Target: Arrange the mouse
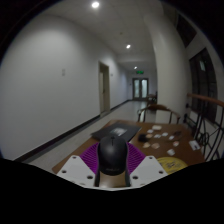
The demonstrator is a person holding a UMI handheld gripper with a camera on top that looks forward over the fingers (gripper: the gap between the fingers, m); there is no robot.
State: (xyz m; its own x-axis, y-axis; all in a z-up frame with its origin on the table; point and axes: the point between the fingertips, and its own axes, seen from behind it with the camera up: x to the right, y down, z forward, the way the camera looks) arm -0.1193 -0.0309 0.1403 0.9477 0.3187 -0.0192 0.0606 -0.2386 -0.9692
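A dark grey, rounded mouse (113, 153) sits between my gripper's (113, 160) two fingers, with the purple pads (91, 157) pressing on both of its sides. I hold it up in the air above a brown table (150, 137) that lies beyond and below the fingers. The mouse's underside is hidden.
A dark flat pad (113, 131) lies on the table ahead. Several small white pieces (168, 152) are scattered to the right. A long corridor with white walls (50, 70) leads to a far door (141, 88). A railing (205, 120) stands on the right.
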